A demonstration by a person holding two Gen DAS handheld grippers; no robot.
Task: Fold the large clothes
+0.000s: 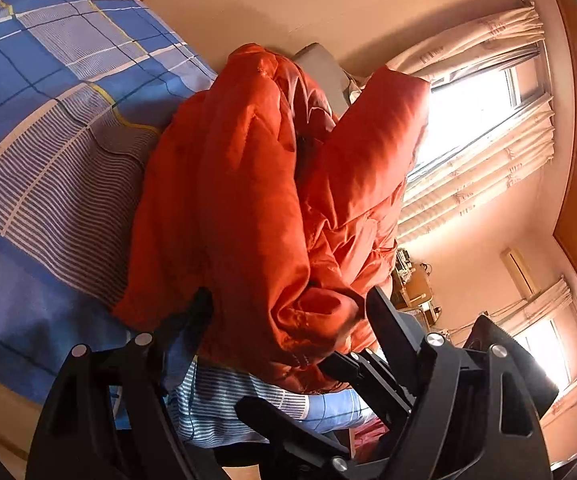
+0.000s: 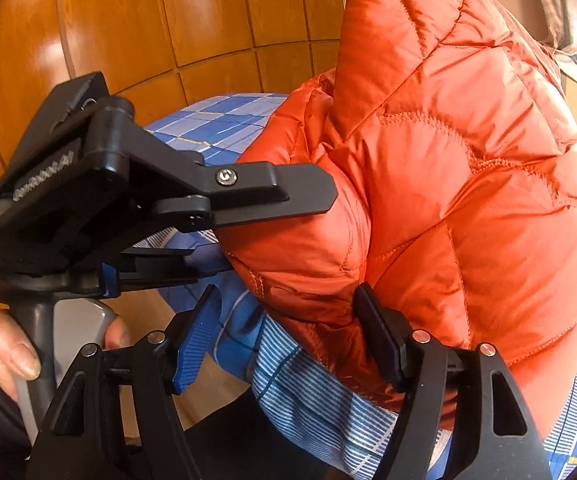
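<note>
An orange quilted puffer jacket (image 1: 256, 184) lies bunched on a bed with a blue checked sheet (image 1: 48, 92). In the left wrist view my left gripper (image 1: 288, 312) is open, its black fingers (image 1: 388, 320) either side of a fold of the jacket's hem. In the right wrist view the jacket (image 2: 468, 152) rises in a tall puffy heap. My right gripper (image 2: 288, 312) is open at the jacket's lower edge, the right finger (image 2: 376, 332) touching the fabric. The left gripper (image 2: 272, 192) also shows there, held by a hand, its fingers reaching the jacket's side.
A wooden panelled headboard (image 2: 168, 20) stands behind the bed. A bright window (image 1: 472, 108) with pale curtains (image 1: 488, 176) is on the far wall. A grey pillow (image 1: 324, 68) sits beyond the jacket. Cluttered furniture (image 1: 412, 280) stands by the wall.
</note>
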